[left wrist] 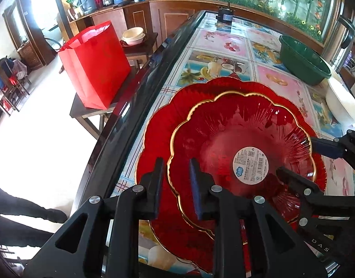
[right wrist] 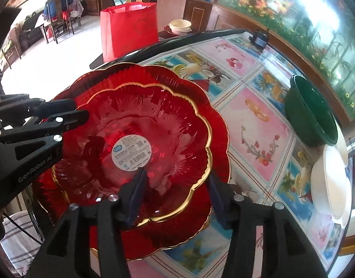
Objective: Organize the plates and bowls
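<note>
Two red glass plates with scalloped gold rims lie stacked on the table. The smaller plate (left wrist: 223, 127) (right wrist: 154, 106), with a round white label in its centre, rests inside the larger plate (left wrist: 159, 125) (right wrist: 131, 74). My left gripper (left wrist: 175, 162) straddles the smaller plate's near-left rim, and its pads stand a little off the glass. At the opposite rim my right gripper (right wrist: 177, 173) is open wider, one finger inside the plate and one outside. Each wrist view also shows the other gripper: the right gripper (left wrist: 305, 159) and the left gripper (right wrist: 77, 110).
A dark green basin (left wrist: 302, 58) (right wrist: 312, 111) and stacked white bowls (left wrist: 342, 102) (right wrist: 328, 180) stand to the right on the fruit-patterned tablecloth. The table's dark edge (left wrist: 131, 106) runs close to the plates. Beyond it a red bag (left wrist: 96, 64) and cream bowls (left wrist: 133, 36) sit on low tables.
</note>
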The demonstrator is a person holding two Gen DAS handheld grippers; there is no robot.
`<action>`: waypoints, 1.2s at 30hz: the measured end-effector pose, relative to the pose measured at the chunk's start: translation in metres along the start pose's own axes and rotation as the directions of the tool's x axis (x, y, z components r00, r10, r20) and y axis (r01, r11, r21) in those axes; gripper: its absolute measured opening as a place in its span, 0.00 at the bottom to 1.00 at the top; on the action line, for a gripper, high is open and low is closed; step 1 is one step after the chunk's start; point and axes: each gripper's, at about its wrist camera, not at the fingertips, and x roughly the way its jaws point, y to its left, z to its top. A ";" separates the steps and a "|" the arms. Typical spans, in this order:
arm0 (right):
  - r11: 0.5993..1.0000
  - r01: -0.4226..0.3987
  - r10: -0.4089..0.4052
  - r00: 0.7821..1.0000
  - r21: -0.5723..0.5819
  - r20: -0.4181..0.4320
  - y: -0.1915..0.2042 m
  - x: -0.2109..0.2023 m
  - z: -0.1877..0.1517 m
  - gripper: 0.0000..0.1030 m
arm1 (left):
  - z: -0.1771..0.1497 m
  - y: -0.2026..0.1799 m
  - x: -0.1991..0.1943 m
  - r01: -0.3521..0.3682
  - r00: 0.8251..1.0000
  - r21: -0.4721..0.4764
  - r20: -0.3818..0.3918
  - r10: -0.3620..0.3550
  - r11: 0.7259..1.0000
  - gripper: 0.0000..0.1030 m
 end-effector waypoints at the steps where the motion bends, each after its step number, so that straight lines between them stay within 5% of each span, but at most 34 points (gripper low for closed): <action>1: 1.000 -0.003 0.003 1.000 0.004 0.003 -0.001 0.000 0.000 0.51 | 0.000 0.000 -0.001 -0.002 1.000 -0.001 0.004 0.002 1.000 0.22; 4: 1.000 -0.015 0.015 1.000 0.025 0.016 -0.006 -0.005 -0.001 0.51 | 0.000 0.001 -0.004 -0.007 1.000 -0.005 0.023 0.007 1.000 0.25; 8: 0.998 -0.027 0.024 0.999 0.050 0.046 -0.013 -0.018 -0.002 0.51 | 0.001 -0.002 -0.013 -0.005 0.998 -0.003 0.061 0.006 1.000 0.48; 14: 0.989 -0.076 0.061 0.992 0.128 0.111 -0.031 -0.038 -0.010 0.59 | 0.006 -0.011 -0.039 0.007 0.989 -0.014 0.150 -0.005 1.000 0.59; 22: 0.951 -0.107 0.045 0.976 0.290 0.215 -0.078 -0.070 -0.031 0.77 | 0.020 -0.045 -0.064 0.105 0.964 -0.019 0.249 -0.097 0.994 0.60; 36: 0.868 -0.120 0.015 0.976 0.482 0.216 -0.147 -0.078 -0.077 0.77 | 0.031 -0.122 -0.060 0.172 0.954 0.084 0.233 -0.187 0.982 0.59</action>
